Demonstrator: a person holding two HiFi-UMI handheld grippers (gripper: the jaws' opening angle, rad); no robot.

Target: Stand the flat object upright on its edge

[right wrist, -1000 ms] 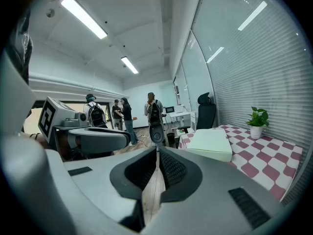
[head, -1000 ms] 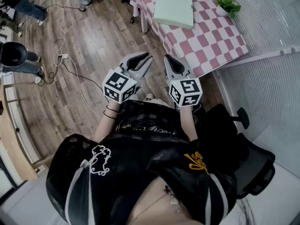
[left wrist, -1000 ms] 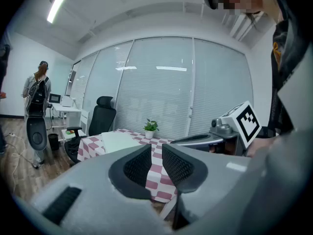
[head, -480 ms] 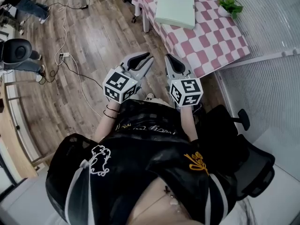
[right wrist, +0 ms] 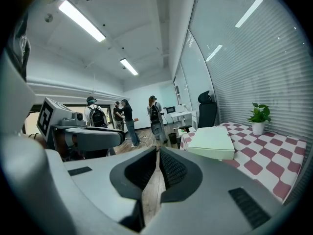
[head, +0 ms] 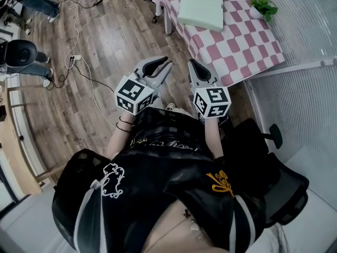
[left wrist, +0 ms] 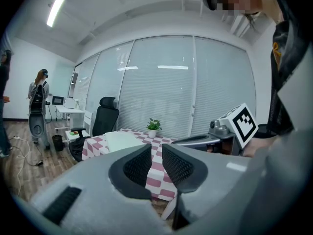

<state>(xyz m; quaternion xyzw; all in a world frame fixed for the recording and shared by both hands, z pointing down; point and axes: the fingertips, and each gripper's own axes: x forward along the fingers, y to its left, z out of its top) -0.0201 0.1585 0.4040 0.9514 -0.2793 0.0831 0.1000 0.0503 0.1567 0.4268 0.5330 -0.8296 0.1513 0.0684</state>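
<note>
The flat object is a pale green box (head: 200, 5) lying flat on a table with a red-and-white checked cloth (head: 247, 41). It also shows as the box (left wrist: 124, 141) in the left gripper view and the box (right wrist: 211, 142) in the right gripper view. My left gripper (head: 160, 65) and right gripper (head: 195, 66) are held side by side in front of the person's body, short of the table's near edge and well apart from the box. Both are shut with nothing between their jaws, as seen at the left gripper (left wrist: 156, 161) and the right gripper (right wrist: 157, 166).
A small potted plant (head: 263, 5) stands on the table's far right, beside the glass wall with blinds. A black office chair (head: 274, 173) is right behind the person. Cables (head: 79, 62) run over the wooden floor on the left, where people (right wrist: 124, 119) stand.
The head view has drifted a little, so the table and floor sit slightly further right. Both grippers stay shut and hardly move.
</note>
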